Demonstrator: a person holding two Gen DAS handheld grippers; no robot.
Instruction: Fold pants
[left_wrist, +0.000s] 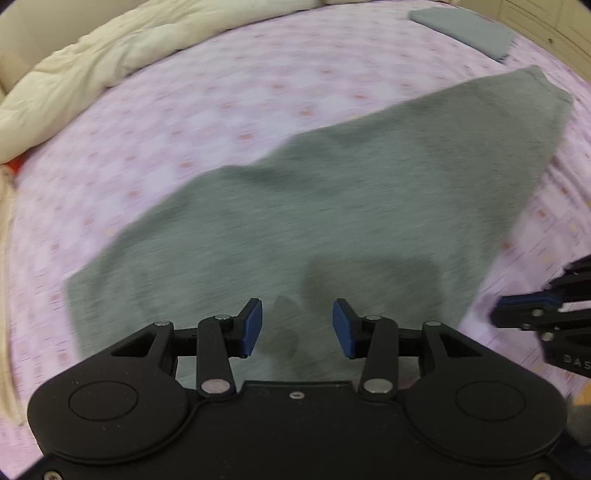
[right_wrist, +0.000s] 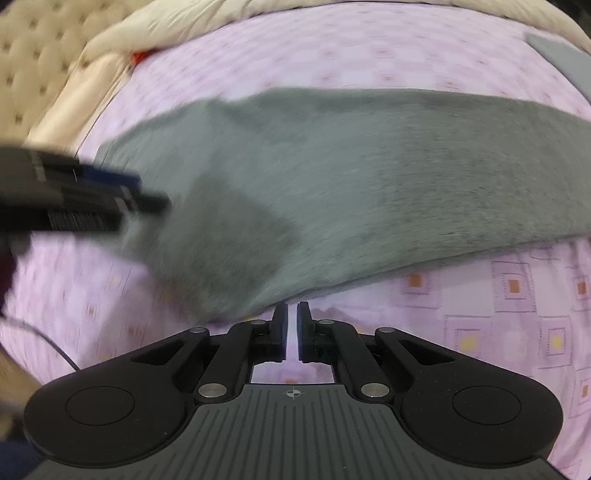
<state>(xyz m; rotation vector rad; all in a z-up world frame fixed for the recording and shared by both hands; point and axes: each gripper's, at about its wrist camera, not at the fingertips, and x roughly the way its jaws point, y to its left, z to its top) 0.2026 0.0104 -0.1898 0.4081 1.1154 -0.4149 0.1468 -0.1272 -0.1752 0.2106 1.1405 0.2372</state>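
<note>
Right wrist view: pants (right_wrist: 369, 166) lie crosswise at twelve o'clock, hem just beyond my right gripper (right_wrist: 291, 328), barely parted, empty. My left gripper (left_wrist: 297, 328) hangs over them, released.

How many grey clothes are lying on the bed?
2: the pants spread across the middle under the tongs, and a folded grey piece at the far corner. More may lie outside the views.

left gripper (left_wrist: 297, 328): matte black plastic body, blue finger pads (left_wrist: 254, 326), silver pivot screws
right gripper (right_wrist: 292, 328): black ribbed housing, white crosshair mark, round side caps
</note>
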